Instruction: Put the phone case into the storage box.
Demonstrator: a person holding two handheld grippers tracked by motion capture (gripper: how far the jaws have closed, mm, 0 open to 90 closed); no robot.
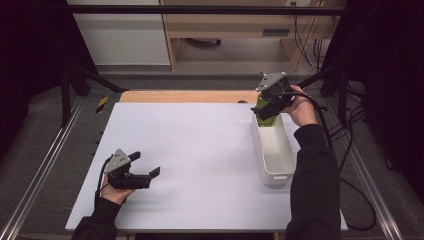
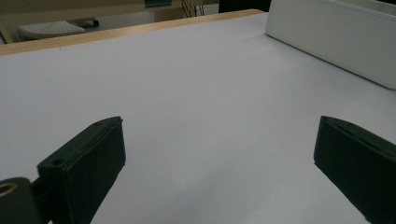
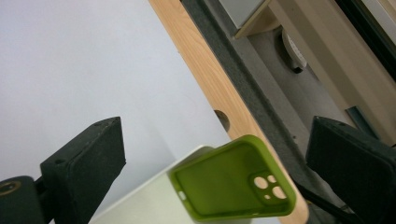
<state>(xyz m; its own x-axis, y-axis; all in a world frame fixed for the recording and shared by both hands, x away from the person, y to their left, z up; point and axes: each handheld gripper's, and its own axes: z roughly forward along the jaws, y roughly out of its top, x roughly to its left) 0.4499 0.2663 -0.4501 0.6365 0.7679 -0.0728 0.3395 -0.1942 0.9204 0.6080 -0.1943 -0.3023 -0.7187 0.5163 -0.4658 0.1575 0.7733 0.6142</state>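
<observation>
green phone case stands tilted at the far end of the white bin, inner side toward the camera, likely just dropped there | right gripper above it, jaws spread wide, holding nothing | left gripper parked low near the table front, jaws apart, empty

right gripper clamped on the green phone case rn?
No: in the right gripper view the right gripper has its black jaws spread wide, and the lime-green soft phone case sits between them, touching neither, propped at the long white plastic bin's far end.
</observation>
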